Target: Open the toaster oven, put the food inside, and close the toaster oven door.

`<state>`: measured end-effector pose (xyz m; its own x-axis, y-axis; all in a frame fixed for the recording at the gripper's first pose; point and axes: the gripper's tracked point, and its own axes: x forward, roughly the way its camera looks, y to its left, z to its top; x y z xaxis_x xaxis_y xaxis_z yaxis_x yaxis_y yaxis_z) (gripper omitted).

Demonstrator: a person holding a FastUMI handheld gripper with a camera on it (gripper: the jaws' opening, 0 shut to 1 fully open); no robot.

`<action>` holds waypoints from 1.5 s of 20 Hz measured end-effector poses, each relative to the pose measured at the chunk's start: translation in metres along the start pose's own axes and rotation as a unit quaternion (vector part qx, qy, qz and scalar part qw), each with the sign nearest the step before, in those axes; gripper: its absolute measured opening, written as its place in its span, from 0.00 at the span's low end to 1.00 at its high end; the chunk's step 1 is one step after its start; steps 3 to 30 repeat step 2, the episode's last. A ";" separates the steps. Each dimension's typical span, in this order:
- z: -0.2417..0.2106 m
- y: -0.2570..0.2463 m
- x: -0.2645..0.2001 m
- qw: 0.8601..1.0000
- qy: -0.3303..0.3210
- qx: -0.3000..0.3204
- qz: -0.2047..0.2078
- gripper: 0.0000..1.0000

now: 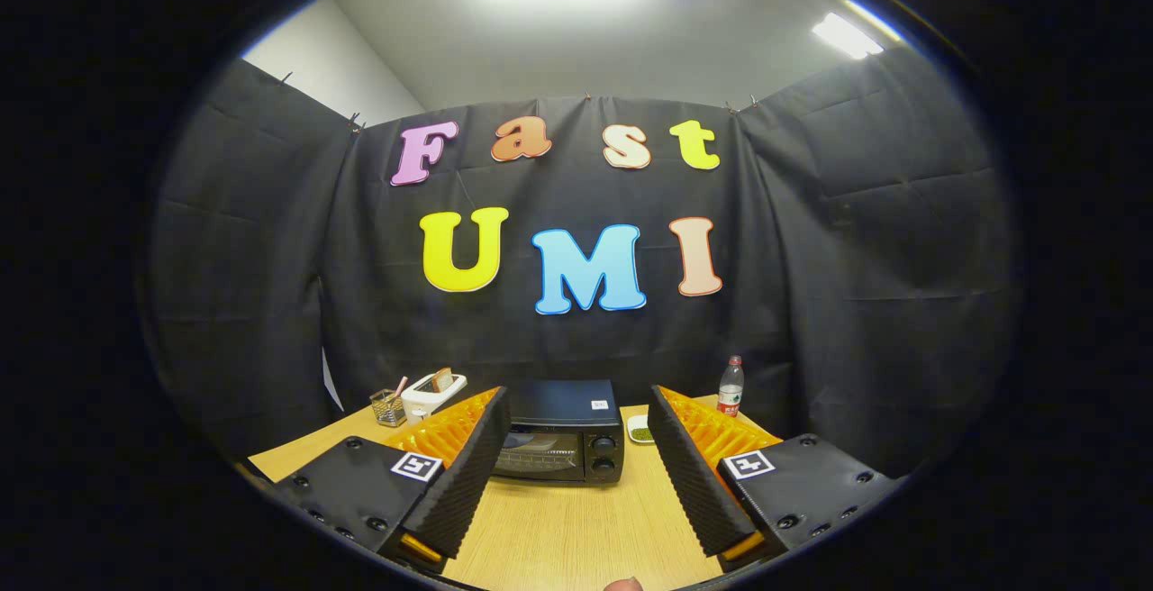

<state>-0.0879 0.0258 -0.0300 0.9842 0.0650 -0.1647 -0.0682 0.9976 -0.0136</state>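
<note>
The gripper (576,474) hangs spread wide and empty above the wooden table (576,528). Beyond its fingers sits the black toaster oven (560,431), door apparently closed. Just beside it rests a small dish (640,431), possibly the food; a hasty reach could shove the oven back.

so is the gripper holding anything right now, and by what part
Nothing is held: the gripper is open, only bare table between its fingers, with the toaster oven beyond them.
</note>
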 end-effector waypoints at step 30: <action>0.002 -0.002 0.000 1.000 -0.006 0.006 -0.002 0.97</action>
